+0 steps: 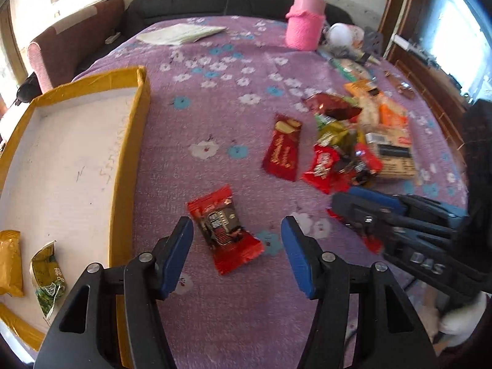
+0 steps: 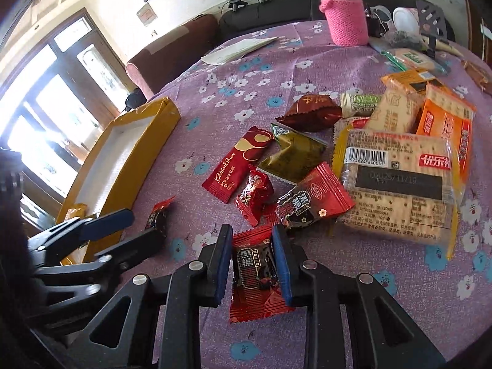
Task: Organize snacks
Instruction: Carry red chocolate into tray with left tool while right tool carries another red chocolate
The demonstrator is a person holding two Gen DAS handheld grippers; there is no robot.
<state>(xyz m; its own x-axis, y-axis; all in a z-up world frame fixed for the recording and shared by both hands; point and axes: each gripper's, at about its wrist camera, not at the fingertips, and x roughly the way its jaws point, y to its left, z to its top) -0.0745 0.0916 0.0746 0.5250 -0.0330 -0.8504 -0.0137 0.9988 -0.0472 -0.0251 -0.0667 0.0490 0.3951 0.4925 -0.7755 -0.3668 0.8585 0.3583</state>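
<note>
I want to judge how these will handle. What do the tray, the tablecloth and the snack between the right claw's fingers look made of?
Tray: cardboard, seemingly, wrapped in glossy yellow tape, matte white inside.
Tablecloth: soft purple fabric, floral print, matte.
Red snack packet in the right claw: thin shiny plastic film, crinkled with crimped ends.

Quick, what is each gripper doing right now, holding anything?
Left gripper: open, over a red-and-black candy, not gripping.
Right gripper: shut on another red-and-black candy packet.
</note>
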